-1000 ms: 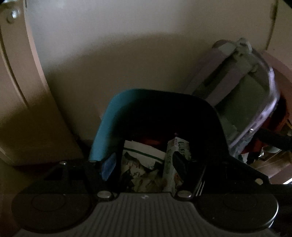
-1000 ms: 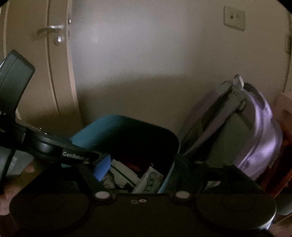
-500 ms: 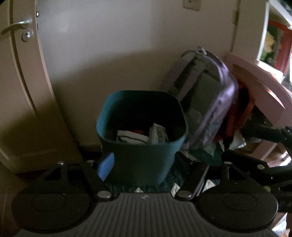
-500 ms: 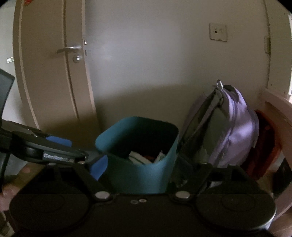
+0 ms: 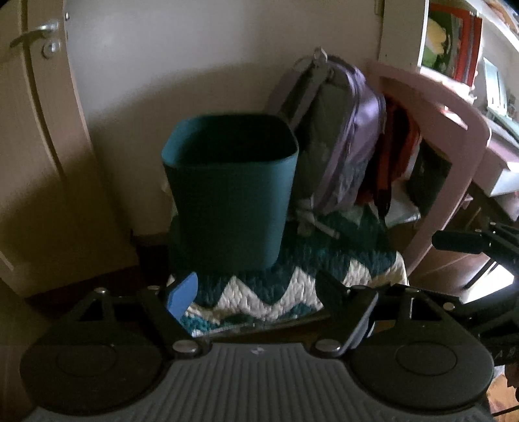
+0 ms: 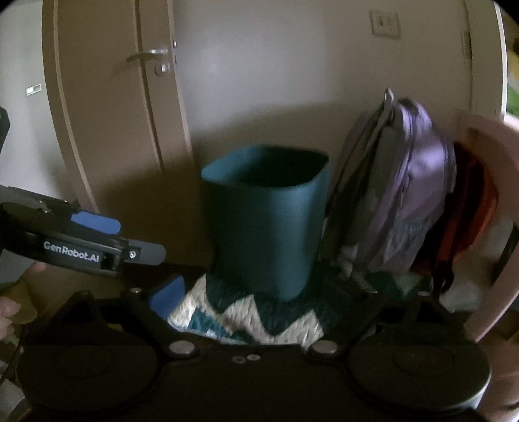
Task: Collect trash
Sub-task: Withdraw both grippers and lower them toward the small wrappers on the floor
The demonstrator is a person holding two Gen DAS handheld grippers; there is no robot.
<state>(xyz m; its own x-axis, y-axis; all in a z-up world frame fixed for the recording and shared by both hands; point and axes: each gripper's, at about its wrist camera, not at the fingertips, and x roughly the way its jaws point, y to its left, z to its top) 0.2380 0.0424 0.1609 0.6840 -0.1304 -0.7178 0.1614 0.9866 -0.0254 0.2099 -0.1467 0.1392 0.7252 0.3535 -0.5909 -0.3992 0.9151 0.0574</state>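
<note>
Left wrist view: left gripper [image 5: 256, 289] hanging spread and holding nothing, near side of the bin [image 5: 228, 194] standing upright on the rug [image 5: 292, 285], backpack [image 5: 337, 136] leaning just right. Right gripper [image 6: 256, 292] likewise gaping, facing the bin from well apart.

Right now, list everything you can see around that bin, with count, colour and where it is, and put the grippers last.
Teal plastic waste bin: one, teal, upright on the rug against the wall; its contents are not visible from here.
Zigzag knitted rug: one, teal and white, on the floor under the bin.
Purple and grey fabric backpack: one, leaning on the wall just right of the bin.
Red-orange bag: one, hanging between backpack and desk.
Pale pink desk: one, far right.
Beige door with metal handle: one, left of the bin.
Wall switch plate: one, pale, high on the wall.
Left gripper: fingers open, empty, in front of the rug.
Right gripper: fingers open, empty.
</note>
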